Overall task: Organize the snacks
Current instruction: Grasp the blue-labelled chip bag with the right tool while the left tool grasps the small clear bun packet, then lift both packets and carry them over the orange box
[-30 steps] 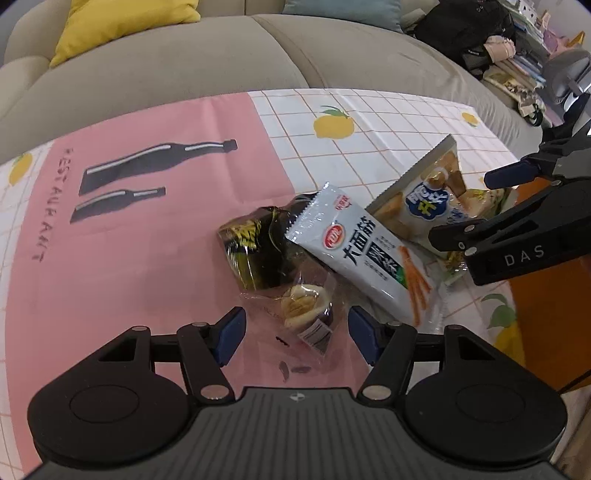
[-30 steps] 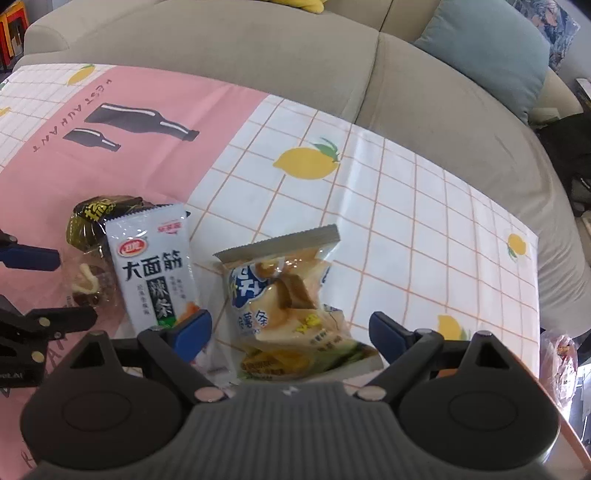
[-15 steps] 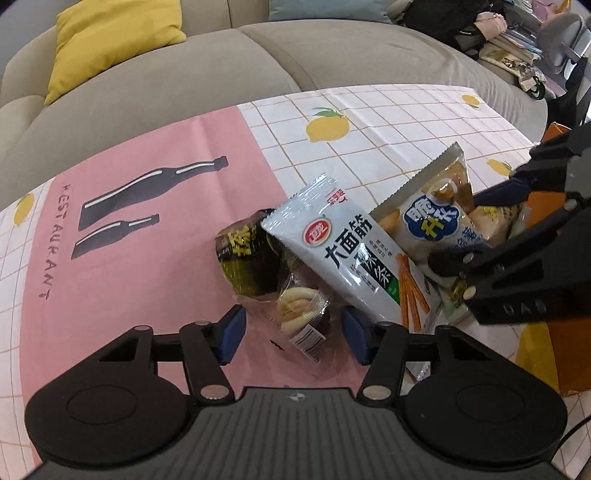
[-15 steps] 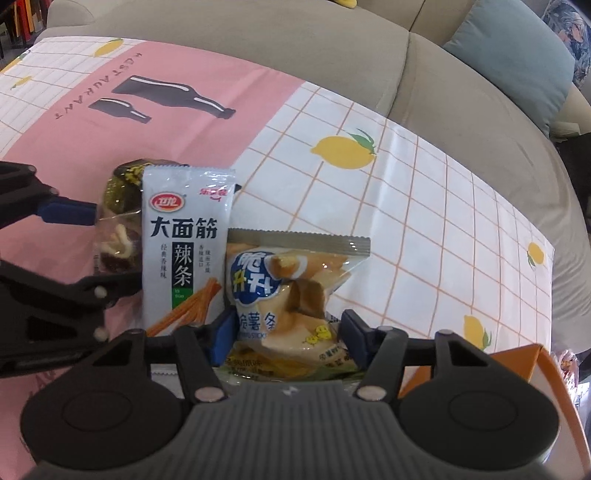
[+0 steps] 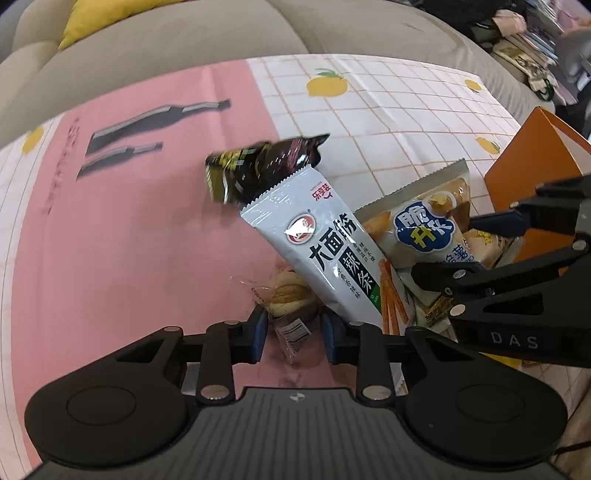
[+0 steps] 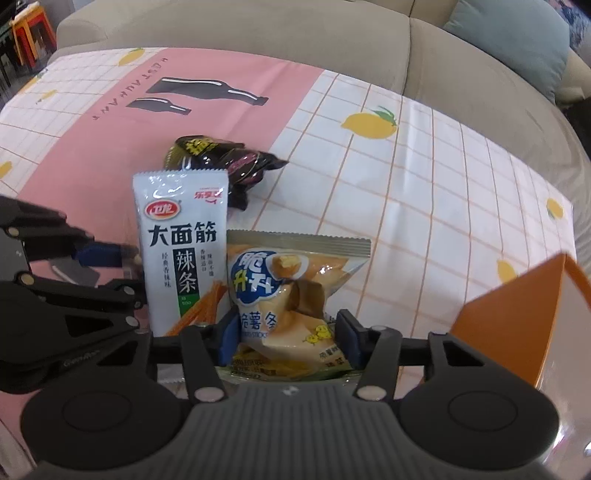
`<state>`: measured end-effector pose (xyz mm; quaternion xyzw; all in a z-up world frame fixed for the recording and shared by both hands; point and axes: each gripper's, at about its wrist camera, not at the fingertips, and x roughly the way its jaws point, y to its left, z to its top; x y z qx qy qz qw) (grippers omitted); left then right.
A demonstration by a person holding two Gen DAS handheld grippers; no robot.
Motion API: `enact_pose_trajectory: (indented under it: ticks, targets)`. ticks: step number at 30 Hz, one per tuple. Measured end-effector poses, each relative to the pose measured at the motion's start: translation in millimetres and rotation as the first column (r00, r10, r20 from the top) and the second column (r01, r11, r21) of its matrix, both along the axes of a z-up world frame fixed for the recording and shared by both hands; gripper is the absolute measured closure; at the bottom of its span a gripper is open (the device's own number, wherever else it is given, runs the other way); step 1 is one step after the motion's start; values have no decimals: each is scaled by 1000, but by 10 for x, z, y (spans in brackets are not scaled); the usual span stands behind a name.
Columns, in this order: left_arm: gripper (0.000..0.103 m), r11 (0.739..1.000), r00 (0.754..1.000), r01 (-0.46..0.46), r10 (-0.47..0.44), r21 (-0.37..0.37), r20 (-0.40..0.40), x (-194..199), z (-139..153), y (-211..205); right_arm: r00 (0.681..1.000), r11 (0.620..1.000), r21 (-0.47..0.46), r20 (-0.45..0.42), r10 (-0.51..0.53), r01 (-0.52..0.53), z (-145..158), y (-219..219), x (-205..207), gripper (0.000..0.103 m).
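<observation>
My left gripper [image 5: 293, 334] is shut on a clear-wrapped pastry packet [image 5: 290, 299], held just above the cloth. My right gripper [image 6: 288, 341] is shut on the yellow potato-stick bag [image 6: 291, 291], which also shows in the left wrist view [image 5: 424, 229]. A white spicy-strip packet [image 5: 328, 251] lies between them, leaning on both; it also shows in the right wrist view [image 6: 183, 251]. A dark crinkled snack bag [image 5: 258, 170] lies behind it on the cloth, also seen in the right wrist view [image 6: 221, 162]. The left gripper's fingers show at the left of the right wrist view [image 6: 96, 254].
An orange box [image 6: 517, 314] stands at the right, also in the left wrist view [image 5: 532, 162]. The pink and checked lemon tablecloth [image 5: 110, 240] covers the table. A beige sofa [image 6: 258, 33] runs along the far edge.
Both grippers have closed: the left on the pastry packet, the right on the potato-stick bag. The pastry packet has come away from the dark bag. The orange box has come further into view.
</observation>
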<state>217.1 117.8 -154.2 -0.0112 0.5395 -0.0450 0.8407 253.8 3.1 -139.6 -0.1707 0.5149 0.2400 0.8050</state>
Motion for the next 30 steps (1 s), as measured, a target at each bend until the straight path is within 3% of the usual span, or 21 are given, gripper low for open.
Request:
enact_pose_trajectory:
  ticks: [4,14,23,30]
  targets:
    - [70,996,998,-69,69,-48,-11,-129,19,62,999,999,22,-6,-35,35,28,-54,-92,53]
    - [70,974,981,-189,193,-122,22,-473,330,195,991,991,96,82,-106,98,349,-244,-326,55]
    - [70,976,978,-172,186,-136,96,-734,697,61,985,977,175,101,-141,122,679,-424,-596,56]
    - [70,980,978,-116,141,-162,155,-899,1003,-157,970,942,285,111,-216,177,1019,-753,-909,56]
